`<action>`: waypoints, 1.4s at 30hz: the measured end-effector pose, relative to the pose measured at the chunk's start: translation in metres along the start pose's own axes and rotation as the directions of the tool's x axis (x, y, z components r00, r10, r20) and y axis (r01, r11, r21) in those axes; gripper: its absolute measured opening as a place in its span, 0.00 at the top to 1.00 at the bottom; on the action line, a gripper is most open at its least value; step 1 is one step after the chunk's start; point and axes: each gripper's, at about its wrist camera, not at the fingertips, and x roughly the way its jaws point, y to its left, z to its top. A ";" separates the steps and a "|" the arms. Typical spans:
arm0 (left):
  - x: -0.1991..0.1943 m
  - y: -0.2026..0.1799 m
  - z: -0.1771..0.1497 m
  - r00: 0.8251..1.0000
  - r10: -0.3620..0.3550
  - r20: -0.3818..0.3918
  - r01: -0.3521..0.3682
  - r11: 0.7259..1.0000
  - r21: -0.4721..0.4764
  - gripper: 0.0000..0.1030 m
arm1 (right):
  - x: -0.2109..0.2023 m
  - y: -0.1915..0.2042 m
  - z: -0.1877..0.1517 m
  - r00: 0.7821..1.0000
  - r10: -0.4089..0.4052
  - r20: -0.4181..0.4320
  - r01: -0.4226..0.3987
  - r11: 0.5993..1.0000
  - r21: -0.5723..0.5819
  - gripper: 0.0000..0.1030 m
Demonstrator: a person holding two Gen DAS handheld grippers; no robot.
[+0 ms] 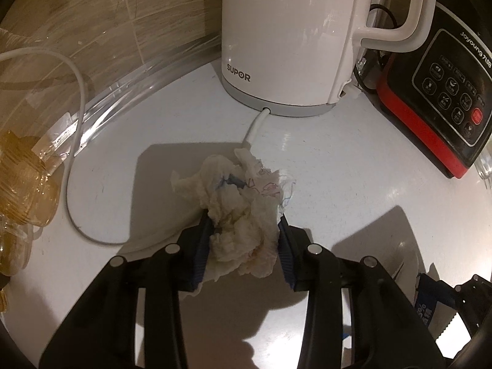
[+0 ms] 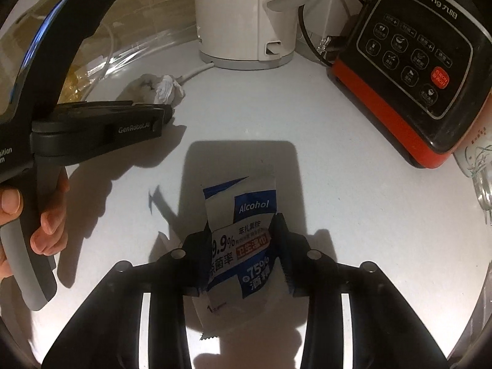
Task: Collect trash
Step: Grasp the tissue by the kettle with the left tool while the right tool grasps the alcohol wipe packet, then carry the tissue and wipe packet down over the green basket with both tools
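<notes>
My left gripper (image 1: 244, 224) is shut on a crumpled white tissue (image 1: 236, 203) with faint blue and pink marks, just above the white counter (image 1: 338, 184) in front of the kettle. The tissue also shows in the right wrist view (image 2: 160, 89), at the tip of the left gripper (image 2: 167, 110). My right gripper (image 2: 243, 230) is shut on a blue-and-white alcohol wipe packet (image 2: 243, 233), held above the counter. A corner of that packet shows in the left wrist view (image 1: 430, 307) at the lower right.
A white SUPOR kettle (image 1: 286, 37) stands at the back with its cord (image 1: 73, 123) looping left. A black-and-red Joyoung appliance (image 1: 446, 92) sits at the right. Amber glassware (image 1: 21, 184) stands at the left; clear glass (image 2: 482, 172) at the far right.
</notes>
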 end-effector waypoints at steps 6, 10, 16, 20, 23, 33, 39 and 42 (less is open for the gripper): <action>-0.003 0.005 -0.006 1.000 -0.005 0.018 0.006 1.000 -0.022 0.70 | -0.007 0.001 -0.004 1.000 -0.021 0.009 0.020 1.000 0.005 0.76; -0.005 0.008 -0.008 1.000 -0.010 0.022 0.010 1.000 -0.021 0.71 | -0.014 -0.005 -0.006 1.000 -0.017 0.015 0.017 0.999 0.032 0.89; -0.008 0.011 -0.012 1.000 -0.018 0.021 0.018 1.000 -0.015 0.71 | -0.017 -0.009 -0.007 1.000 -0.017 0.024 0.016 0.999 0.048 0.89; -0.014 0.005 -0.012 0.999 0.001 0.045 -0.001 1.000 0.013 0.72 | -0.021 -0.008 -0.006 0.999 -0.021 0.040 0.019 0.999 0.046 0.89; -0.024 0.002 -0.015 0.998 -0.006 0.062 0.004 1.000 0.025 0.72 | -0.028 -0.010 -0.008 0.999 -0.019 0.051 0.016 0.998 0.060 0.89; -0.077 0.004 -0.045 0.995 -0.050 0.084 0.048 0.999 0.021 0.72 | -0.057 -0.010 -0.031 0.997 -0.001 0.075 -0.008 0.993 0.114 0.89; -0.127 -0.002 -0.077 0.991 -0.055 0.123 0.049 0.998 0.050 0.72 | -0.094 -0.003 -0.054 0.994 0.011 0.113 -0.025 0.992 0.124 0.89; -0.155 -0.002 -0.097 0.990 -0.067 0.128 0.063 0.997 0.039 0.72 | -0.120 0.003 -0.070 0.989 0.019 0.144 -0.036 0.993 0.117 0.89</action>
